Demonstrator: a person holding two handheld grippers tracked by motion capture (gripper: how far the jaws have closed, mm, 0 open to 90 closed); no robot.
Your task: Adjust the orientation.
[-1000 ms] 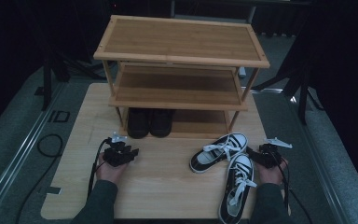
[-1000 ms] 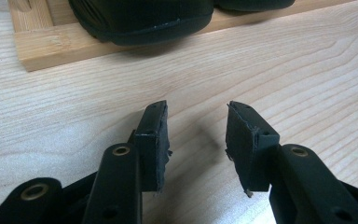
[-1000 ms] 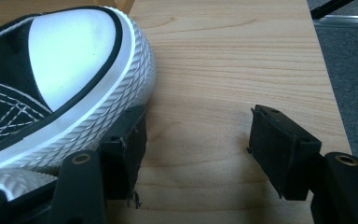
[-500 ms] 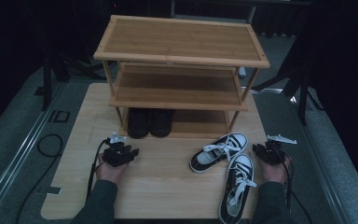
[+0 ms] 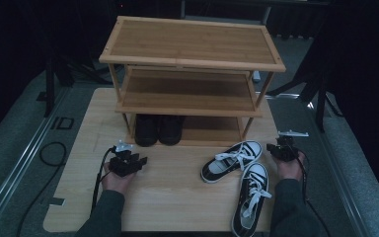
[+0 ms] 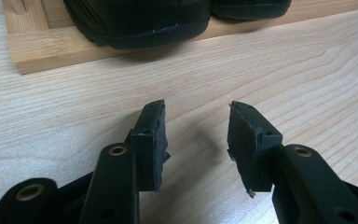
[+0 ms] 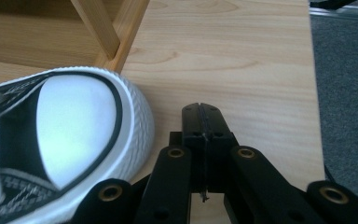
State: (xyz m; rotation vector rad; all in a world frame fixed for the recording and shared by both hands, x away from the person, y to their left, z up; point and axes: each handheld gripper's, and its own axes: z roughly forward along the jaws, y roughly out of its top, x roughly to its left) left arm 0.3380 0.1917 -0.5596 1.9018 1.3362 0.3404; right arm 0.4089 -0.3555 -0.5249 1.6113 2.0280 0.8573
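A three-tier bamboo shoe rack (image 5: pixel 192 42) stands at the back of a light wooden board (image 5: pixel 177 187). A pair of black shoes (image 5: pixel 158 129) sits on its bottom shelf. Two black-and-white sneakers lie on the board at the front right, one slanted (image 5: pixel 232 160) and one pointing away from me (image 5: pixel 250 197). My left gripper (image 5: pixel 139 161) rests low in front of the black shoes (image 6: pixel 140 23), open (image 6: pixel 196 109) with bare wood between its jaws. My right gripper (image 5: pixel 278 148) is just right of the slanted sneaker's white toe (image 7: pixel 74 135). Its jaws (image 7: pixel 202 109) have just been closing and are shut on nothing.
The board's right edge (image 7: pixel 314 93) runs close beside my right gripper, with grey carpet (image 5: pixel 355 187) beyond. A rack leg (image 7: pixel 116 28) stands ahead of the sneaker toe. A black cable (image 5: pixel 49 148) and a metal rail (image 5: pixel 24 163) lie on the floor at left.
My right gripper has moved away from me along the board's right side, and its jaws have gone from open to shut. The left hand and both sneakers have kept still.
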